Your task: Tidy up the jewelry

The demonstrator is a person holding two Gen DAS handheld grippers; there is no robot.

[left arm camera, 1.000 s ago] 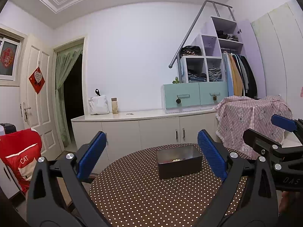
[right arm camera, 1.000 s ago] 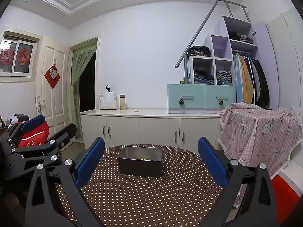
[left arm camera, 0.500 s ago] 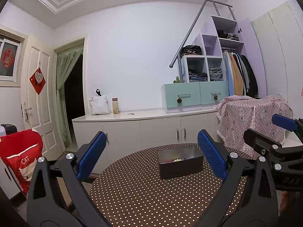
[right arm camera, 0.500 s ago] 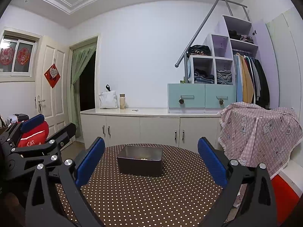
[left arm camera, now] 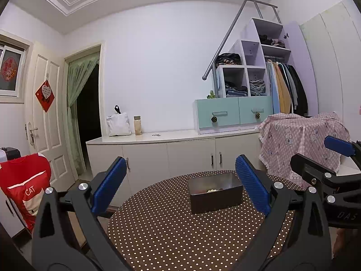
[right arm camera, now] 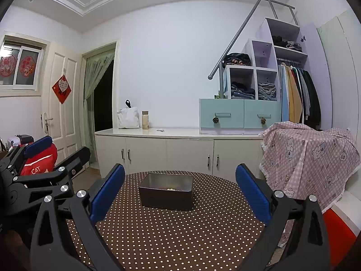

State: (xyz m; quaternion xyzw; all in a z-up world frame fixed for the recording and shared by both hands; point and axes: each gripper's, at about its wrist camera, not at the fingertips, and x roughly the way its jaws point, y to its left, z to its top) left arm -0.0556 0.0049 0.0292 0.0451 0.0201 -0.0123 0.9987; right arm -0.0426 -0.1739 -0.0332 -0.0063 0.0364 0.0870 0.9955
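Dark rectangular metal tin [right arm camera: 165, 194] sits mid-table on the round brown polka-dot tablecloth [right arm camera: 180, 232], w/ pale beads [left arm camera: 212, 190] and other small pieces inside, so probably the jewelry store, central so both sides can reach. Left gripper [left arm camera: 180, 192] and right gripper [right arm camera: 180, 192] hover short of it, blue pads wide apart, holding and touching nothing.

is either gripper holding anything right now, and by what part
Nothing is held. The left gripper and right gripper both hang open and empty, short of the dark rectangular metal tin.
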